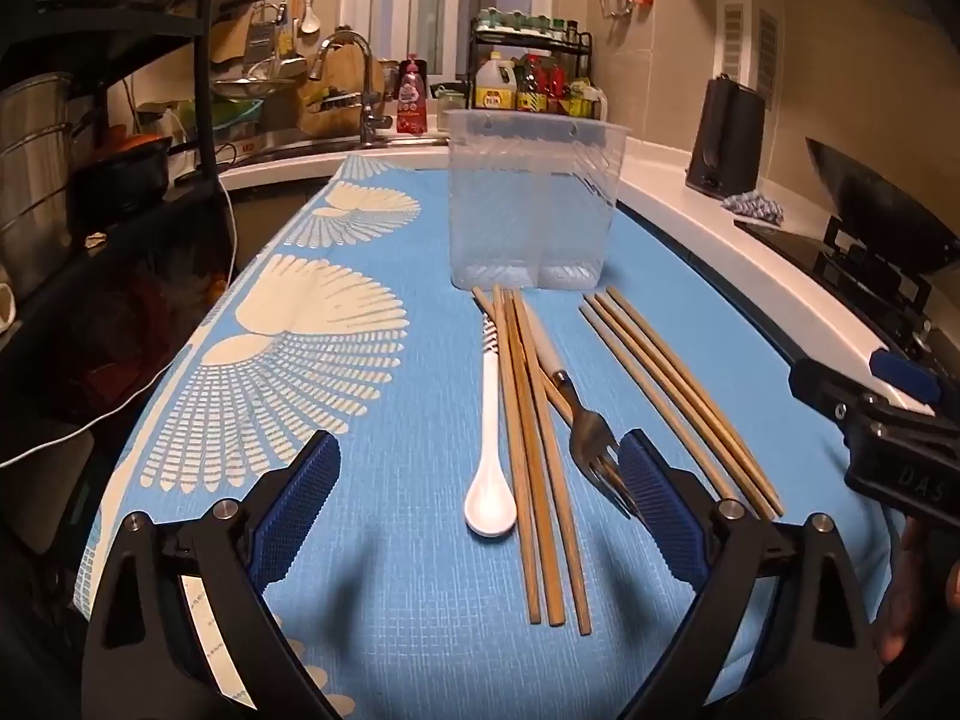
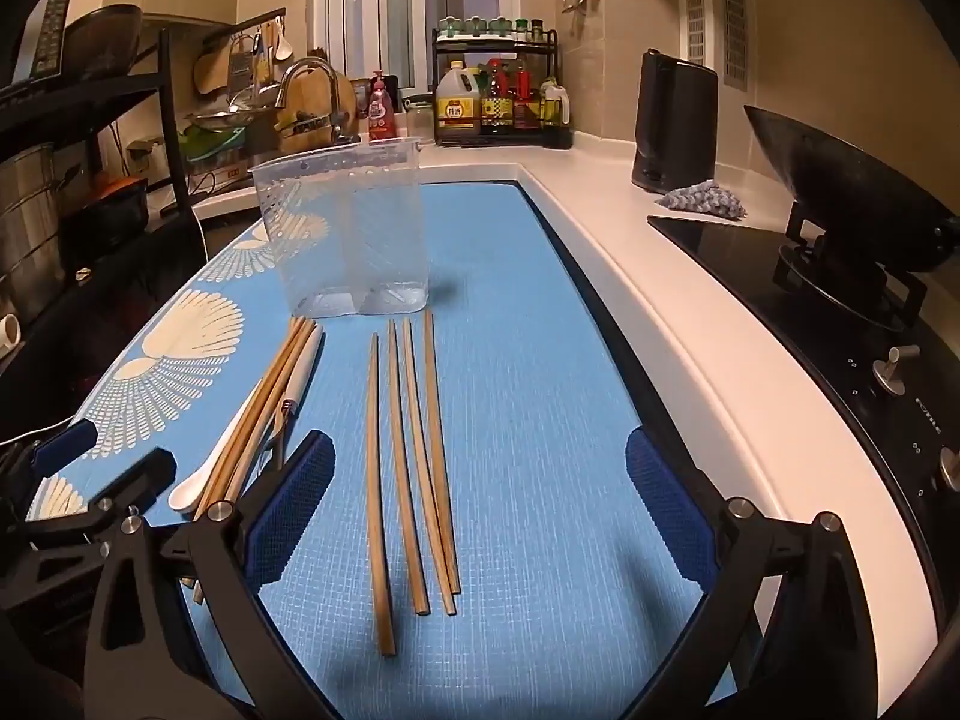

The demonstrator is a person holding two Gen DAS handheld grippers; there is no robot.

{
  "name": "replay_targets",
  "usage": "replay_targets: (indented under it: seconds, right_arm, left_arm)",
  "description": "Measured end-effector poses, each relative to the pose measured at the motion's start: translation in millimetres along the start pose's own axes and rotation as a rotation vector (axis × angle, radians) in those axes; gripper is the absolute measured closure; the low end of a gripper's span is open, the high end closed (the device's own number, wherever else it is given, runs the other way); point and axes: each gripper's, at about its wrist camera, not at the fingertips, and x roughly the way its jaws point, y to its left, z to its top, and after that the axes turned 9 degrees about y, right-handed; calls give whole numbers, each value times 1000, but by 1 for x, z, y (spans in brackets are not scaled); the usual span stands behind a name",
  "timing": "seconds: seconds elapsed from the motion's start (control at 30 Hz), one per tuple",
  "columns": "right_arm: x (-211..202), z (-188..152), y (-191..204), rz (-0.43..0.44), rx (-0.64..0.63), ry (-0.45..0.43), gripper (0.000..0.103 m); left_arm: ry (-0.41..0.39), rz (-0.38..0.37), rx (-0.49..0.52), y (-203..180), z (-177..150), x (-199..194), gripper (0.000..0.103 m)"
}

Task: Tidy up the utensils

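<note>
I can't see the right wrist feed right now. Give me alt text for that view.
Four wooden chopsticks lie side by side on a blue mat, between the fingers of the open, empty right hand-held gripper. Beyond them stands an empty clear plastic utensil holder; to the left lie more chopsticks and a white spoon.

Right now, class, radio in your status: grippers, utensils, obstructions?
Left gripper open, right gripper open, both empty. Spoon, fork, chopsticks flat on mat; holder empty. Nothing blocking.
</note>
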Motion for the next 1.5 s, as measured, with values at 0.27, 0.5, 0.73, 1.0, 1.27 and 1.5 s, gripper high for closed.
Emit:
replay_targets:
  seconds: [0.27,0.5,0.73,1.0,1.27,1.5]
  right_arm:
    - [-7,-4,-25,10,5,20,8]
    - [-5,-2,-32,42,6,40,11]
    - [-6,0,-32,45,-2,36,11]
    - [-8,-2,-30,42,-8,28,11]
    - [-8,-2,-31,38,-5,25,11]
    - [-9,-2,-31,36,-6,23,11]
  left_arm:
    - [12,-55,-11,-2,0,-1,20]
    - [-5,-69,8,-4,0,-7,21]
    - [-5,-81,14,-4,0,-7,21]
    - [-12,-84,9,-3,0,-9,21]
    - [-14,-89,12,-3,1,-10,21]
    - [-18,-92,13,-2,1,-10,21]
